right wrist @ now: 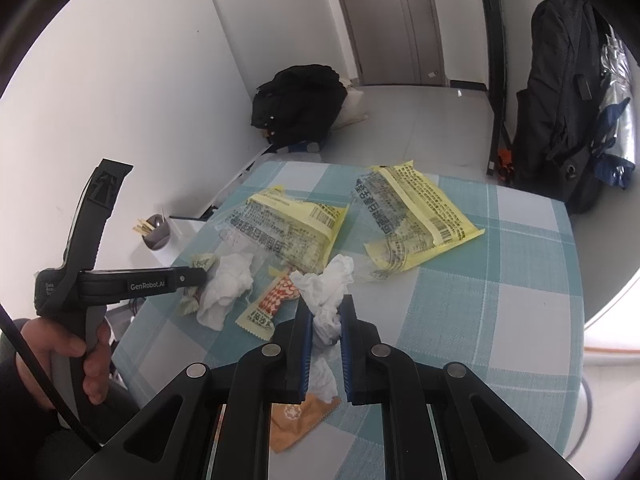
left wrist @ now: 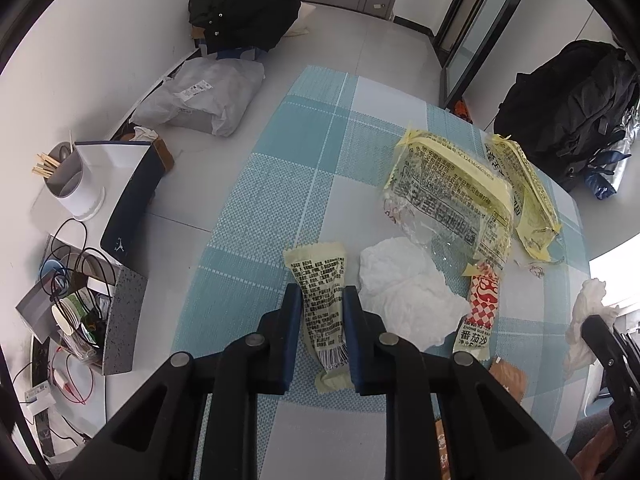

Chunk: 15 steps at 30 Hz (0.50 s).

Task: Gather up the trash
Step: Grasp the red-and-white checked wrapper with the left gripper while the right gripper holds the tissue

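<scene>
Trash lies on a teal checked tablecloth point(left wrist: 320, 128). My left gripper point(left wrist: 322, 294) is shut on a pale yellow-green printed wrapper point(left wrist: 320, 280) that runs between its jaws. My right gripper point(right wrist: 326, 306) is shut on a crumpled white tissue point(right wrist: 326, 284); that tissue also shows at the right edge of the left wrist view point(left wrist: 588, 312). Another white tissue point(left wrist: 404, 284) lies beside the wrapper. A red-and-white checked sachet point(left wrist: 482, 304), two large yellow-and-clear bags point(left wrist: 452, 184) point(right wrist: 416, 216) and an orange wrapper point(right wrist: 298, 424) lie on the cloth.
A white cup with sticks point(left wrist: 66, 178), a dark box point(left wrist: 132, 204) and a bin of cables point(left wrist: 80, 300) stand to the left. Black backpacks sit on the floor point(left wrist: 244, 4) and at the right point(right wrist: 560, 92). A grey plastic bag point(left wrist: 204, 96) lies by the wall.
</scene>
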### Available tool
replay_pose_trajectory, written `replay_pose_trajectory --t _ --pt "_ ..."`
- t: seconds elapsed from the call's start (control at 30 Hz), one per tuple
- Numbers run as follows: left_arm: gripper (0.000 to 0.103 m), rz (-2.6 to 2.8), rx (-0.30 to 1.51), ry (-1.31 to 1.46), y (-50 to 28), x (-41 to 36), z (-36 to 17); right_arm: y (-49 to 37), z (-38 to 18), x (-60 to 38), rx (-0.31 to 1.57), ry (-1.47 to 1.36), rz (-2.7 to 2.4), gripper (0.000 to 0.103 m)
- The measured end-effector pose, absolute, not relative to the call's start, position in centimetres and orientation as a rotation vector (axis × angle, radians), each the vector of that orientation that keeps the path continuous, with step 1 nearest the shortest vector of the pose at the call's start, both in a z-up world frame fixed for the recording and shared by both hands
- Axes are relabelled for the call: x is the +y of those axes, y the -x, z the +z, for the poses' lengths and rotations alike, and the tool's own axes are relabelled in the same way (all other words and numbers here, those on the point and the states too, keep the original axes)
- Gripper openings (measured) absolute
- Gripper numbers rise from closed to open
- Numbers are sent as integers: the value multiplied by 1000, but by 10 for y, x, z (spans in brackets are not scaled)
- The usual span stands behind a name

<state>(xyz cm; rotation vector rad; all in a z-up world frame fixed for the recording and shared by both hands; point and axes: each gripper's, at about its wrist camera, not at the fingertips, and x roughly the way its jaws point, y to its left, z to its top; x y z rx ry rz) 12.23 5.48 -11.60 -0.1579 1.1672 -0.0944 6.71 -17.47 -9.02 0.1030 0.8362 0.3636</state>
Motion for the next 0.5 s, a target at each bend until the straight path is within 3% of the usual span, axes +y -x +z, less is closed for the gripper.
replay_pose_trajectory --t 0.5 --pt "15 -88 1127 162 -103 65 -97 -51 -93 -172 848 -61 340 12"
